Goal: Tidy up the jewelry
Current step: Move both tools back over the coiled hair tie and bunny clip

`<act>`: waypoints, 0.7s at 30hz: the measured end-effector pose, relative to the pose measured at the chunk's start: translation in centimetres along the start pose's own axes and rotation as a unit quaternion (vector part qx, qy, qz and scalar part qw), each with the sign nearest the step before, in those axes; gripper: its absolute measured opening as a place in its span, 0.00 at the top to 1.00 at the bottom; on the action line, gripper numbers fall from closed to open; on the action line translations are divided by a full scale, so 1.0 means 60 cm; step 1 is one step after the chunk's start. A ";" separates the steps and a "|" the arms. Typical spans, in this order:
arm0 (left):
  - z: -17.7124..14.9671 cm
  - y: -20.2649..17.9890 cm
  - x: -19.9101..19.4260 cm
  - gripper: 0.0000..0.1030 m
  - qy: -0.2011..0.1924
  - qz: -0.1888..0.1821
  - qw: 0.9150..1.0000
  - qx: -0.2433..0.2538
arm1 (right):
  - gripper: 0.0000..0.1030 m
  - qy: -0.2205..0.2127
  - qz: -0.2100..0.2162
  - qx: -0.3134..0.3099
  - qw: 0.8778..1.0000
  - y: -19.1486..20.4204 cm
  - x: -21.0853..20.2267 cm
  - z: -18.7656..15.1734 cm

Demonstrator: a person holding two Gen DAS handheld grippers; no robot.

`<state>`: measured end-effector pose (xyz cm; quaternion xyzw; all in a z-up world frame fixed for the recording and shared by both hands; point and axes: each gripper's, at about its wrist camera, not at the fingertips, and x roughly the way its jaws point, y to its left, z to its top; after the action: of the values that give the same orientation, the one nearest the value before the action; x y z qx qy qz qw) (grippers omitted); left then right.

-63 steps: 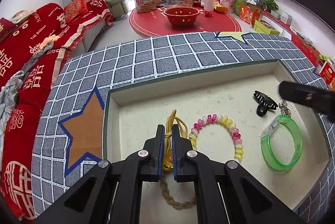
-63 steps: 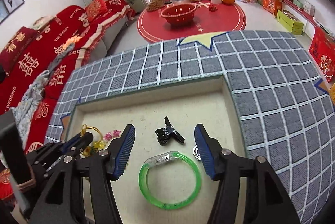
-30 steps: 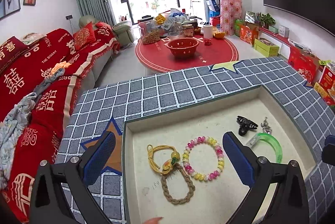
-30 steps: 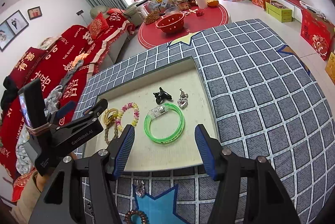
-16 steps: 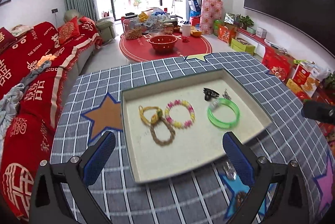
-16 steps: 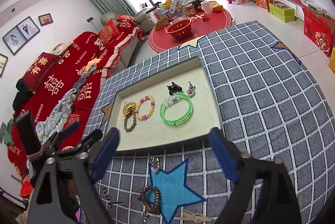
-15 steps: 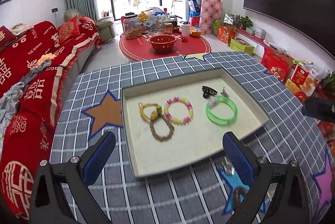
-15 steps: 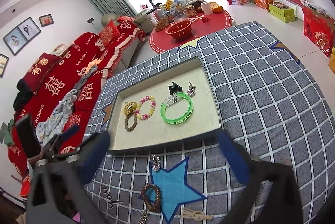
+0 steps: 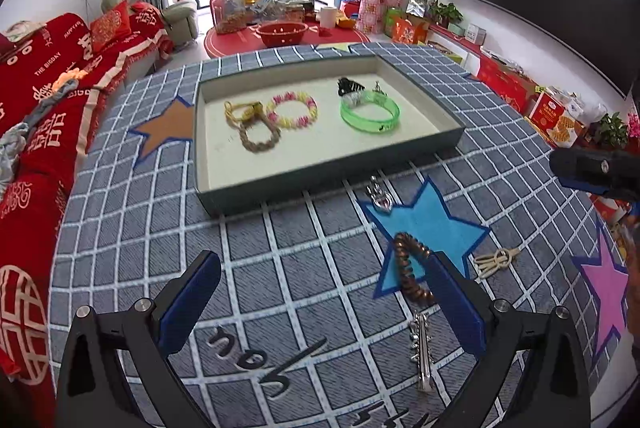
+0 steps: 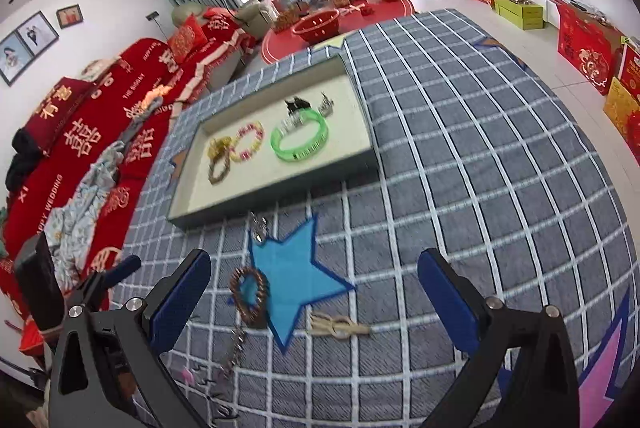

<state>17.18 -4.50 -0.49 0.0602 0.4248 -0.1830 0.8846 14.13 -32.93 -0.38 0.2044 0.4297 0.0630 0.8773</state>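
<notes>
A shallow green tray (image 9: pixel 328 180) (image 10: pixel 260 202) on the checked tablecloth holds a yellow cord bracelet (image 9: pixel 242 110), a braided brown bracelet (image 9: pixel 260 140), a pink and yellow bead bracelet (image 9: pixel 292 109) (image 10: pixel 249 141), a green bangle (image 9: pixel 370 113) (image 10: pixel 300 140) and a black hair clip (image 9: pixel 347 84). Loose on the cloth in front of the tray lie a silver pendant (image 9: pixel 378 194) (image 10: pixel 259 226), a brown coil bracelet (image 9: pixel 412 268) (image 10: pixel 249 294), a cream knotted piece (image 9: pixel 496 260) (image 10: pixel 338 328) and a silver hair clip (image 9: pixel 422 356). My left gripper (image 9: pixel 324 292) is open above the cloth. My right gripper (image 10: pixel 314 292) is open over the blue star.
The round table wears a grey checked cloth (image 10: pixel 460 148) with coloured stars. A red sofa (image 9: pixel 40 88) runs along the left. Beyond stands a red low table (image 9: pixel 288 32) with a bowl and jars. Red boxes (image 10: pixel 584 48) line the right wall.
Both grippers have pulled back from the tray toward the near side of the table. The left let go of the yellow cord bracelet and opened wide. The right opened wider too.
</notes>
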 end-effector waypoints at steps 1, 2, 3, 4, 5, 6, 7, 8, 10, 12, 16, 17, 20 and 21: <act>-0.003 -0.003 0.002 0.00 0.003 -0.001 1.000 -0.001 | 0.00 0.003 -0.009 -0.005 1.000 -0.003 0.001 -0.010; -0.007 -0.006 0.005 0.00 0.006 -0.003 1.000 -0.002 | 0.00 0.005 -0.015 -0.009 1.000 -0.005 0.000 -0.018; -0.009 -0.009 0.008 0.00 0.009 -0.005 1.000 -0.004 | 0.00 0.008 -0.023 -0.015 1.000 -0.007 0.001 -0.026; -0.012 -0.011 0.010 0.00 0.012 -0.008 1.000 -0.005 | 0.00 0.012 -0.031 -0.022 0.999 -0.009 0.001 -0.036; -0.013 -0.014 0.013 0.00 0.014 -0.009 1.000 -0.005 | 0.00 0.015 -0.038 -0.028 0.999 -0.011 0.002 -0.045; -0.015 -0.019 0.015 0.00 0.016 -0.009 1.000 -0.004 | 0.00 0.019 -0.043 -0.034 0.998 -0.014 0.004 -0.053; -0.016 -0.020 0.015 0.00 0.016 -0.008 1.000 -0.004 | 0.00 0.023 -0.046 -0.038 0.998 -0.016 0.006 -0.060; -0.017 -0.024 0.017 0.00 0.017 -0.007 1.000 -0.003 | 0.00 0.027 -0.051 -0.044 0.997 -0.020 0.008 -0.069; -0.017 -0.027 0.020 0.00 0.020 -0.004 1.000 -0.002 | 0.00 0.034 -0.062 -0.057 0.996 -0.023 0.012 -0.085; -0.018 -0.030 0.024 0.00 0.023 0.000 1.000 -0.003 | 0.00 0.038 -0.069 -0.070 0.994 -0.024 0.014 -0.096; -0.019 -0.032 0.038 0.00 0.035 -0.002 0.999 -0.010 | 0.00 0.042 -0.077 -0.095 0.992 -0.018 0.019 -0.112; -0.020 -0.032 0.040 0.00 0.038 -0.003 0.999 -0.011 | 0.00 0.042 -0.078 -0.101 0.991 -0.016 0.019 -0.114; -0.019 -0.032 0.047 0.00 0.044 -0.015 0.999 -0.015 | 0.00 0.041 -0.081 -0.121 0.988 -0.007 0.021 -0.119; -0.018 -0.031 0.048 0.00 0.043 -0.015 0.999 -0.016 | 0.00 0.042 -0.081 -0.129 0.987 -0.005 0.023 -0.119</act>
<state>17.34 -6.76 -3.29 0.0473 0.4664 -0.1871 0.8633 9.39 -30.63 -5.39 0.0514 0.4701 0.0547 0.8794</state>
